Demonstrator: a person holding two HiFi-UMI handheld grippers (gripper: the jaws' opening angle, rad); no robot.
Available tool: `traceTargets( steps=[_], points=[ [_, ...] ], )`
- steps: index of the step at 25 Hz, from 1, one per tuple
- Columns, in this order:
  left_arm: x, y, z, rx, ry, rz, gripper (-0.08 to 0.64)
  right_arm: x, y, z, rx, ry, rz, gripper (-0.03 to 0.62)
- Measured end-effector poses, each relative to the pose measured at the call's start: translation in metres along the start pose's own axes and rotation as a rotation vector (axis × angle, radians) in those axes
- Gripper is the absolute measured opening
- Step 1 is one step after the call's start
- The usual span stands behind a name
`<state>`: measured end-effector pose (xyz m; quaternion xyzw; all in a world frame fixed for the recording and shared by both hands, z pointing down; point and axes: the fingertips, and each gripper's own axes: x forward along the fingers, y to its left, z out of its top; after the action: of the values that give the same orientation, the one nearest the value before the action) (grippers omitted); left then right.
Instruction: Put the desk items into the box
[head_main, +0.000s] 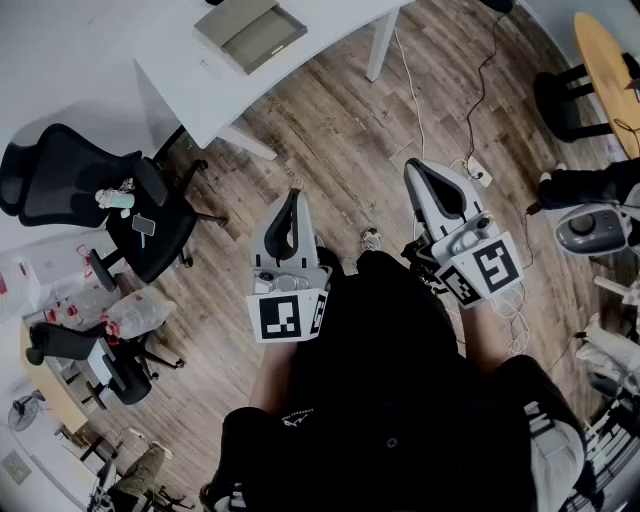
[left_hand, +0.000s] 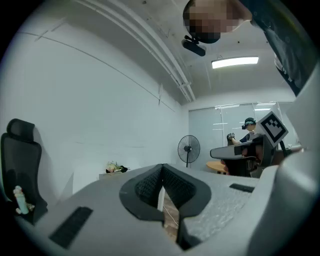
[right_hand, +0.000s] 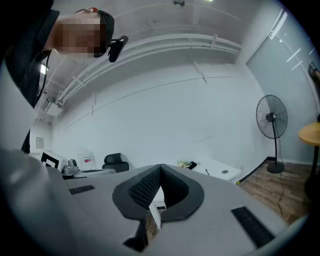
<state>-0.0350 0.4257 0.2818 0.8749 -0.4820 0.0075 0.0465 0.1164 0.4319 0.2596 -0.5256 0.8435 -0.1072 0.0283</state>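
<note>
Grippers are both idle right now: our left gripper (head_main: 294, 200) and right gripper (head_main: 420, 172) have their jaws pressed together on nothing, hanging over the floor (head_main: 340, 130) well short of the desk (head_main: 190, 70). The box (head_main: 250, 30) sits on the desk, but we can't spot any loose items by it. Looks like step one isn't begun, so next we'd step up to the desk, find an item and open a pair of jaws.
</note>
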Motion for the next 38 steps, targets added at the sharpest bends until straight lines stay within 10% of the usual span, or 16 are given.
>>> traceTargets(
  steps=[13, 28, 38],
  points=[
    [-0.061, 0.034, 0.01, -0.005, 0.021, 0.05, 0.008, -0.007, 0.063, 0.011, -0.034, -0.014, -0.001, -0.002],
    [-0.029, -0.066, 0.002, -0.013, -0.004, 0.034, 0.008, -0.08, -0.016, 0.01, -0.073, -0.006, -0.061, -0.002],
    [0.009, -0.045, -0.002, -0.021, -0.004, 0.045, 0.008, -0.052, -0.038, 0.007, -0.046, 0.012, -0.069, -0.002]
  ],
)
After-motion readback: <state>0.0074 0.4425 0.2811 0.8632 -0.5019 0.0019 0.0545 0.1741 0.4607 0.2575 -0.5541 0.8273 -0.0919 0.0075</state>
